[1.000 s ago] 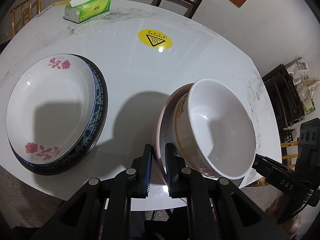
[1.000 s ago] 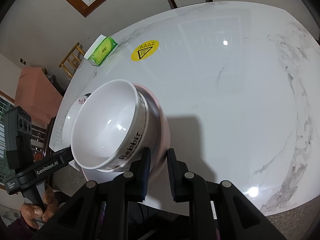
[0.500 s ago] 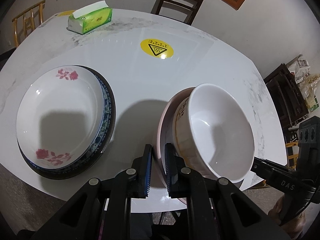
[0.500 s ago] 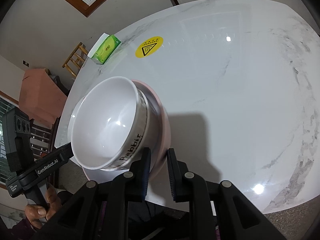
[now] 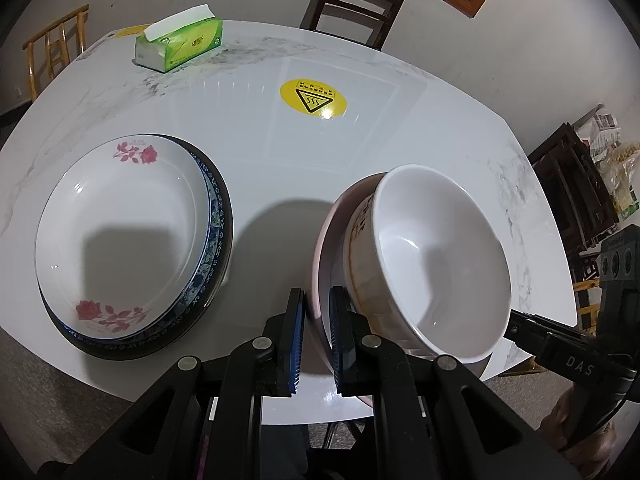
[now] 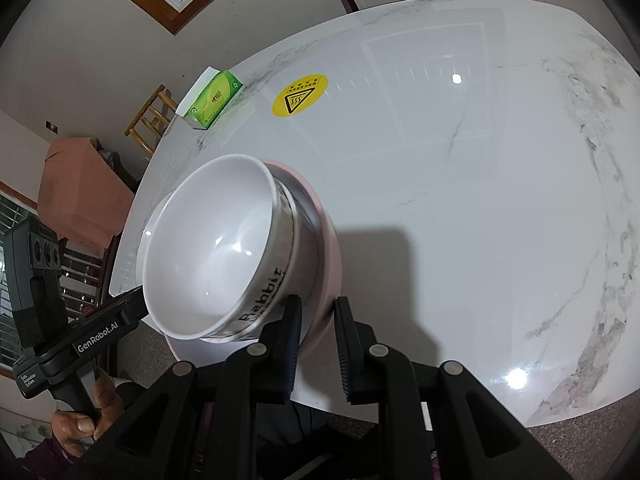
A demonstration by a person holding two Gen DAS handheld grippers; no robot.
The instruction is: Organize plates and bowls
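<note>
A stack of nested bowls hangs above the table: a white bowl (image 5: 436,264) with "Rabbit" lettering sits inside a pink bowl (image 5: 328,240). My left gripper (image 5: 316,304) is shut on the pink bowl's near rim. My right gripper (image 6: 316,312) is shut on the opposite rim of the pink bowl (image 6: 330,256), with the white bowl (image 6: 212,248) to its left. A white rose-patterned plate (image 5: 120,236) lies on a blue-rimmed plate (image 5: 218,216) on the left of the table.
The round white marble table (image 5: 400,132) carries a green tissue box (image 5: 180,44) at the far side and a yellow warning sticker (image 5: 312,98). Wooden chairs (image 5: 352,0) stand behind the table. A dark shelf (image 5: 576,192) stands to the right.
Both grippers have lifted the bowl stack and drawn back from the table. The plates and tissue box look smaller and farther away.
</note>
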